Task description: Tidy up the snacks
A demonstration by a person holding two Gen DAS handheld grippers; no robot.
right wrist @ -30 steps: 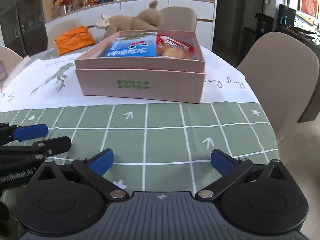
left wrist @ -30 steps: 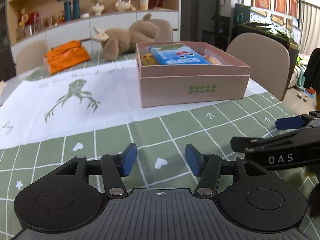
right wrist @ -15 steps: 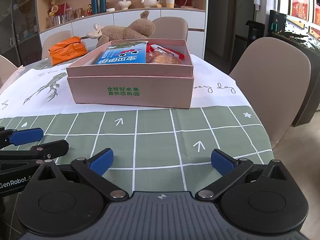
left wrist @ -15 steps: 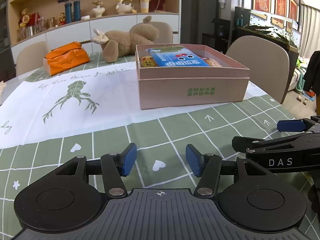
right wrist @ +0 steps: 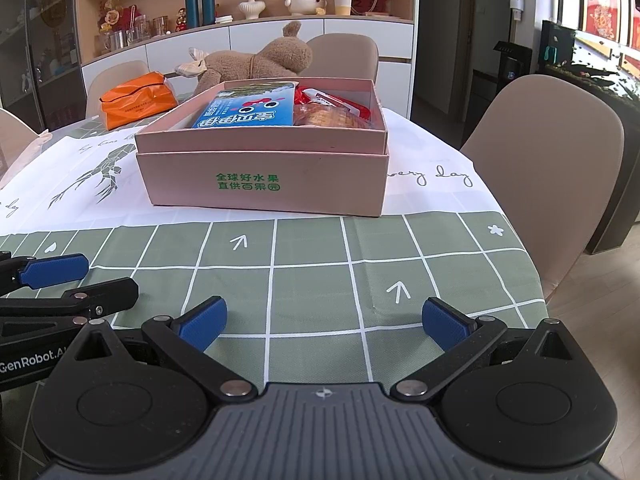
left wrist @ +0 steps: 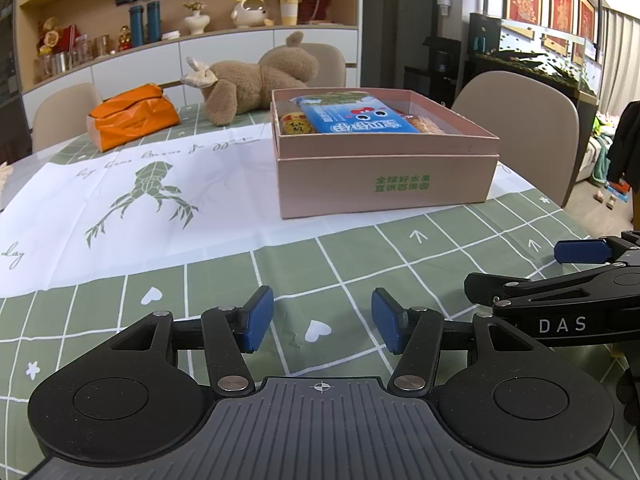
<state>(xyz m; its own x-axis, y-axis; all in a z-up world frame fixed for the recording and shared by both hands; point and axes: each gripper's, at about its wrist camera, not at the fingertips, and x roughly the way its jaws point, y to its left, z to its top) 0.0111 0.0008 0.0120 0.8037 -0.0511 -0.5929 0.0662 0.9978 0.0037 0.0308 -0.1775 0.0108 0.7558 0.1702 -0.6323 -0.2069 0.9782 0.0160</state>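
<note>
While both your left hand-held gripper and right hand-held gripper hover spread and empty over the desk, the snacks already fill the pink box; reach in carelessly and you may crush a packet or shove the box.

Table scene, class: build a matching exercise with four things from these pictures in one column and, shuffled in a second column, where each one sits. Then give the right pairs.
Things:
1. blue snack packet
2. orange bag
3. plush toy
4. pink box

Places:
A. lying on the table behind the box
B. standing on the white part of the tablecloth
C. inside the box, on its left side
D. on the table, far left of the box

Pairs: 1-C, 2-D, 3-A, 4-B
</note>
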